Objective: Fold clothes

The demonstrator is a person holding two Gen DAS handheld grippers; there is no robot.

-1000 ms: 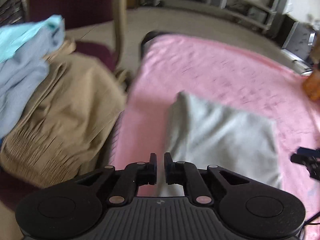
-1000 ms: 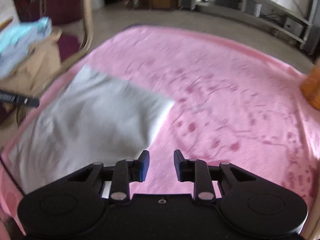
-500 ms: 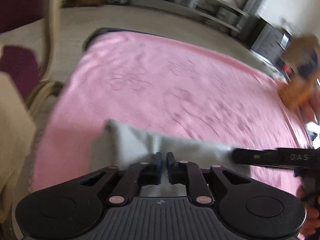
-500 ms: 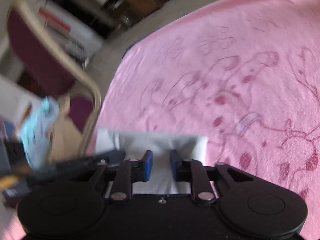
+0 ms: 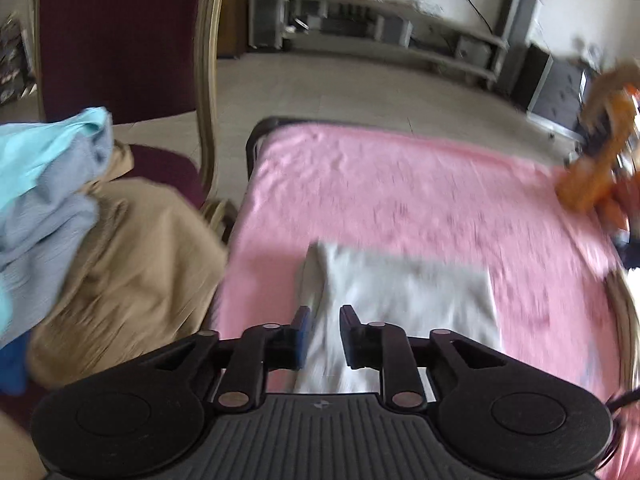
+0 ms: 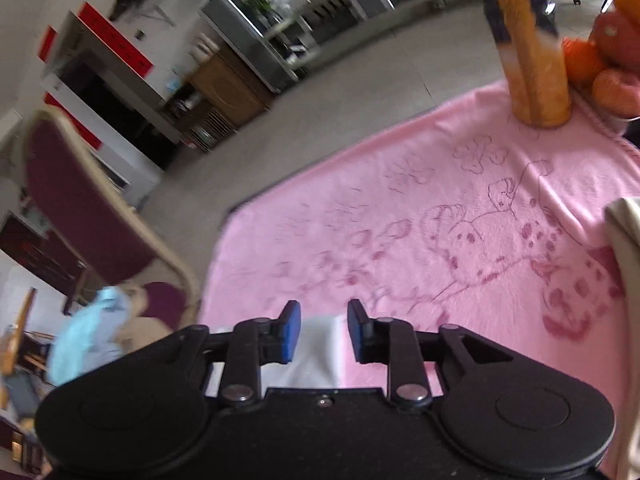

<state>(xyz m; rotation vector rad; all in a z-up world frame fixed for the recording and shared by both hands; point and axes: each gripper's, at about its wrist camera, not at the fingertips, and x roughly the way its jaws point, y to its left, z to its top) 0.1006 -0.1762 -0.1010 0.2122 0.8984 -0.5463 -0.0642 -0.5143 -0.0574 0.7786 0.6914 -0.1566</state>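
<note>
A folded grey garment (image 5: pixel 404 292) lies flat on the pink blanket (image 5: pixel 400 184) near its front left corner. My left gripper (image 5: pixel 325 317) hovers over the garment's near left edge. Its jaws are opening, and the cloth shows below the gap without being pinched. In the right wrist view only a strip of the grey garment (image 6: pixel 316 356) shows under my right gripper (image 6: pixel 323 313). Those jaws are opening too, with nothing pressed between the blue pads.
A chair (image 5: pixel 120 32) to the left holds a pile with a tan garment (image 5: pixel 132 264) and light blue ones (image 5: pixel 40 184). Orange objects (image 6: pixel 532 60) stand at the blanket's far right corner. A cream cloth (image 6: pixel 624 248) hangs at the right edge.
Half a second ago both grippers were shut low at the grey garment. Now both have lifted back with jaws apart, and the garment lies folded smaller than a second ago.
</note>
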